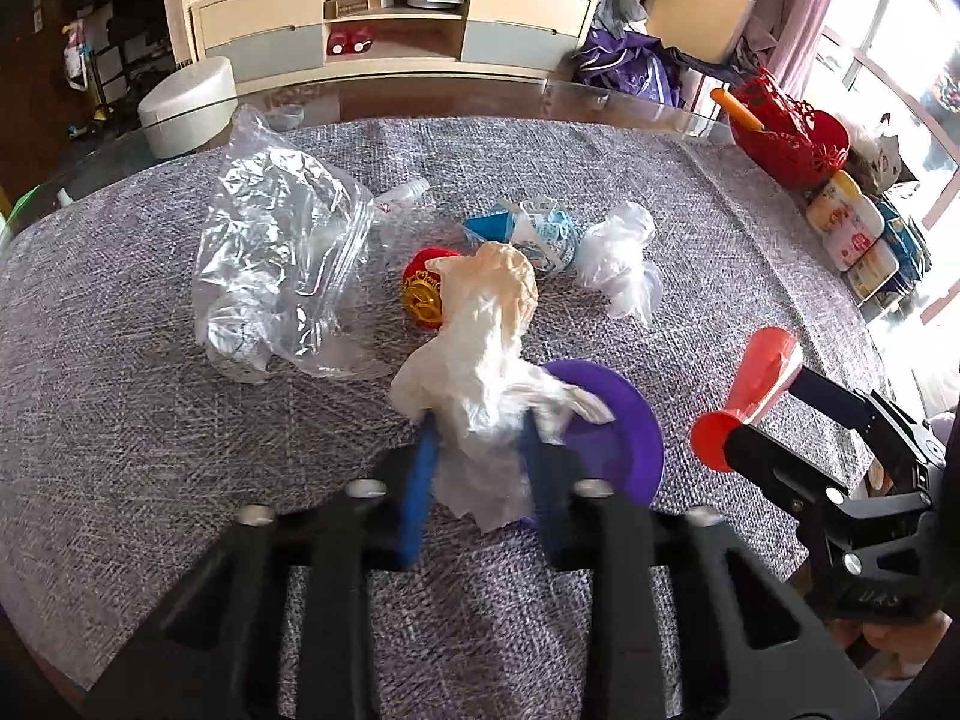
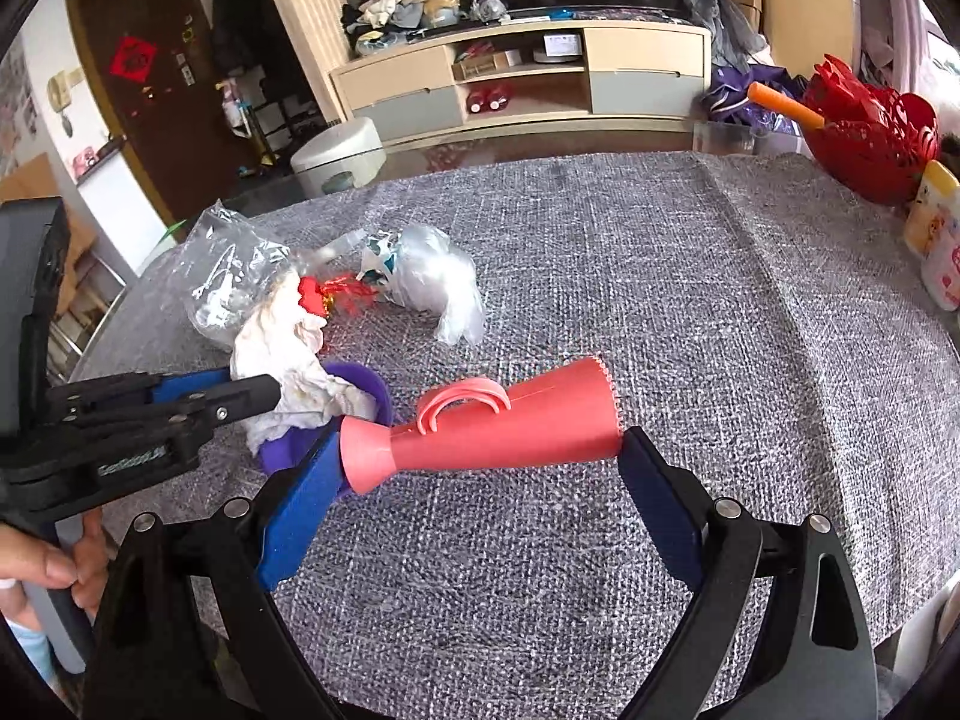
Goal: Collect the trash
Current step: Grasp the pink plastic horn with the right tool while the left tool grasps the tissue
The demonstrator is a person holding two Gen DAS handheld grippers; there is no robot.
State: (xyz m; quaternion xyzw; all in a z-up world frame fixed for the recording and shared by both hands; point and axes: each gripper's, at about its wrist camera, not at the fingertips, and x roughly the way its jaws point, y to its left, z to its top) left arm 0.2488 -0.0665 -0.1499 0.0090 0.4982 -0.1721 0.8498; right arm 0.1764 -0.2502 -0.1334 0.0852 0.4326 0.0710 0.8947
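Holding crumpled tissue (image 1: 480, 372) in our left gripper (image 1: 480, 468), directly above the purple dish (image 1: 618, 420); right gripper (image 2: 480, 456) clamps the pink cone (image 2: 498, 420) lengthwise.

Little can be read here. The right gripper's (image 1: 744, 414) black body carries pale raised letters near its handle, seemingly "U R S", though they are blurred. The left gripper's (image 2: 282, 387) body bears an embossed word too faint to make out. The red diamond sign (image 2: 133, 59) on the door (image 2: 156, 120) shows an unreadable character.
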